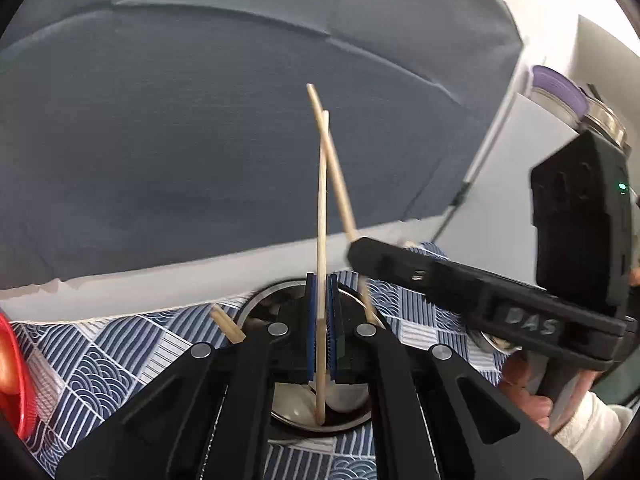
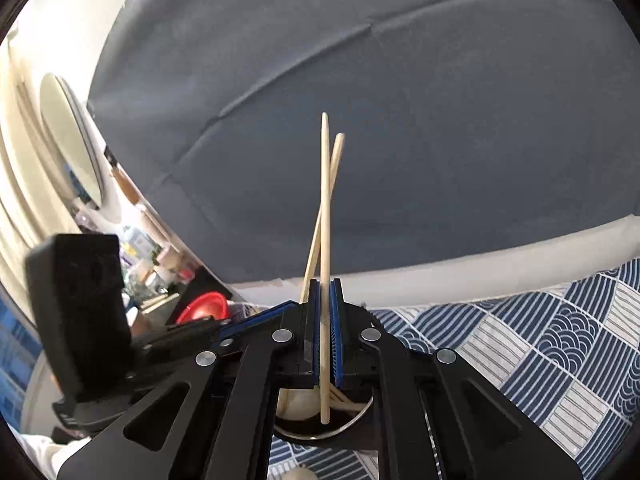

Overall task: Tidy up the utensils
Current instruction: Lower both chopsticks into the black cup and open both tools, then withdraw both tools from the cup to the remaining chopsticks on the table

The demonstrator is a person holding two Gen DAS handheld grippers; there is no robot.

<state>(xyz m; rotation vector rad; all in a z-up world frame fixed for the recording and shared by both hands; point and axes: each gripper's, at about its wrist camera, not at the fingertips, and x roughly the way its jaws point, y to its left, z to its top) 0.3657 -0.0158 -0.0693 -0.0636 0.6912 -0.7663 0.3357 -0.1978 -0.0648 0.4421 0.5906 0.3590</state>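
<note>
At the far left edge of the left wrist view a red dish (image 1: 12,376) sits on the blue-and-white patterned cloth (image 1: 120,360) that covers the surface, with a short wooden stick end (image 1: 227,327) poking up just right of it. In the middle, the left hand-held gripper (image 1: 321,328) is clamped on one chopstick (image 1: 322,220), which stands nearly upright with its lower end inside a round metal holder (image 1: 280,414) directly beneath the jaws. To the right, the right hand-held gripper (image 1: 360,252) comes in from the side, clamped on a second chopstick (image 1: 332,160) that leans left and crosses the first near their tops; its lower end also reaches down toward the holder's rim. From the right wrist view, that chopstick (image 2: 325,260) sits between the blue pads (image 2: 334,344), over the holder's opening (image 2: 320,428). Behind everything a grey upholstered back (image 1: 200,140) closes off the far edge of the surface, while open cloth lies right of the holder.
</note>
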